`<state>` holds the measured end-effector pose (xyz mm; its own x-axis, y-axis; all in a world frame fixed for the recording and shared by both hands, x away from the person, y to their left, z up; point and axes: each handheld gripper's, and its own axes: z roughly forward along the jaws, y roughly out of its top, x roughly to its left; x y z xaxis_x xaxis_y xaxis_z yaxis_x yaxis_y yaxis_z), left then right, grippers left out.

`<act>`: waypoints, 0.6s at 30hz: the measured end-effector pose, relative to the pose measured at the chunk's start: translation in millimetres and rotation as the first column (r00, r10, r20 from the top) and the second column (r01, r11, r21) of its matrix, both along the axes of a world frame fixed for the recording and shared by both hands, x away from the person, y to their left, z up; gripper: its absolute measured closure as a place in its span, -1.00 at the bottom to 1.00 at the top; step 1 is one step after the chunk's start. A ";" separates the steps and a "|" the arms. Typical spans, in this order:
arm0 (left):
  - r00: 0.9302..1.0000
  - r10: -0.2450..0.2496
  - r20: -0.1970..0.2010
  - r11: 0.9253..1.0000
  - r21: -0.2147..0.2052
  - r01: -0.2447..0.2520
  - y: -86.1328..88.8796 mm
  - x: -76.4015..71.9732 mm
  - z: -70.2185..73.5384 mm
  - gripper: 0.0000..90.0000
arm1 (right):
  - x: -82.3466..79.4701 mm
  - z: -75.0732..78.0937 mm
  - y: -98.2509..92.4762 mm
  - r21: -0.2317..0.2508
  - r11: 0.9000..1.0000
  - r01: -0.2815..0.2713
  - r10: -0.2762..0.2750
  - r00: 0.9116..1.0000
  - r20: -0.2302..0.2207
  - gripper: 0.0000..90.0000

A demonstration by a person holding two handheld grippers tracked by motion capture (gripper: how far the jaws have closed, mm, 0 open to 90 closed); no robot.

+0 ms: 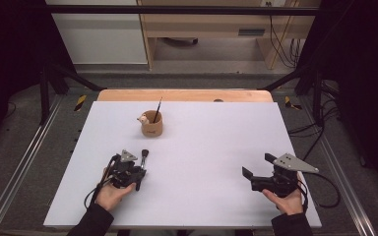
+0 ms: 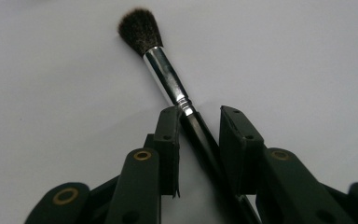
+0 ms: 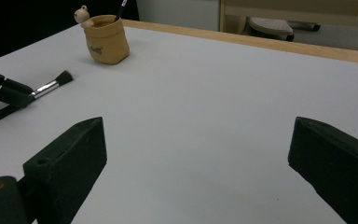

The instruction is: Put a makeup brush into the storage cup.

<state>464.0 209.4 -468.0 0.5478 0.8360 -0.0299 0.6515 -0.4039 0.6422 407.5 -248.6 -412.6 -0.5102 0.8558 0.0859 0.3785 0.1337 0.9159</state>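
Now the brush [image 2: 168, 79] handle lies between the left gripper [image 2: 200, 126] jaws.

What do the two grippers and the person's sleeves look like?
Both grippers, left gripper and right gripper, are black, each with a grey three-cornered plate on top and a black cable trailing behind. The left gripper view shows flat black jaws with brass-coloured rings at the joints. The sleeves are black.

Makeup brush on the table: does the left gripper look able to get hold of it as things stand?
Probably yes. The left gripper already straddles the makeup brush, its black handle between the jaws just behind the metal ferrule. One pad looks to touch the handle; the other still shows a gap. Nothing blocks the way.
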 end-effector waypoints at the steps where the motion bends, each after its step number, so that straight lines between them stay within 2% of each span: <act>1: 1.000 -0.001 -0.002 1.000 0.002 0.001 0.2 0.0 0.2 0.54 | 0.0 0.0 -0.1 0.000 1.000 0.000 0.000 1.000 0.000 -0.89; 14: 0.999 -0.029 -0.033 0.999 0.023 0.030 2.1 0.4 3.5 0.67 | 0.1 -0.2 0.1 0.001 1.000 -0.002 0.002 1.000 -0.001 -0.89; 18: 0.999 -0.045 -0.025 0.998 0.041 0.046 1.6 0.4 3.5 0.74 | 0.2 -0.1 -0.1 0.000 1.000 0.000 0.000 1.000 0.000 -0.89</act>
